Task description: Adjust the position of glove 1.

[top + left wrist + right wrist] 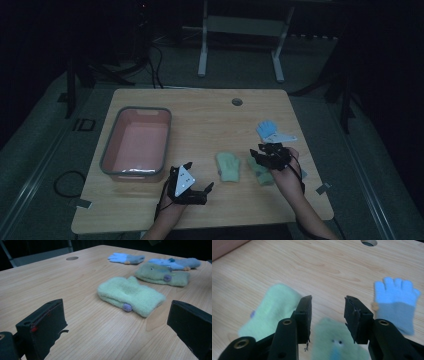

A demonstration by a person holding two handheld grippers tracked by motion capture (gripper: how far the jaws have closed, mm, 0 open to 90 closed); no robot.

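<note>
Four fleecy mittens lie on the wooden bench [210, 125]; none are in the pink plastic tub [136, 142], so by my reading sorting has barely begun. Right tool [328, 315] hovers half-open, empty, over the darker green mitten [332, 340]. Left tool [115, 327] wide, empty, facing the pale green mitten [130, 295].

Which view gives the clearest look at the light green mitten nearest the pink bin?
The left gripper view: the light green mitten lies sharp and whole between the jaws, its purple button visible. The high view shows it small and dim; the right gripper view shows it blurred, partly behind a jaw.
</note>
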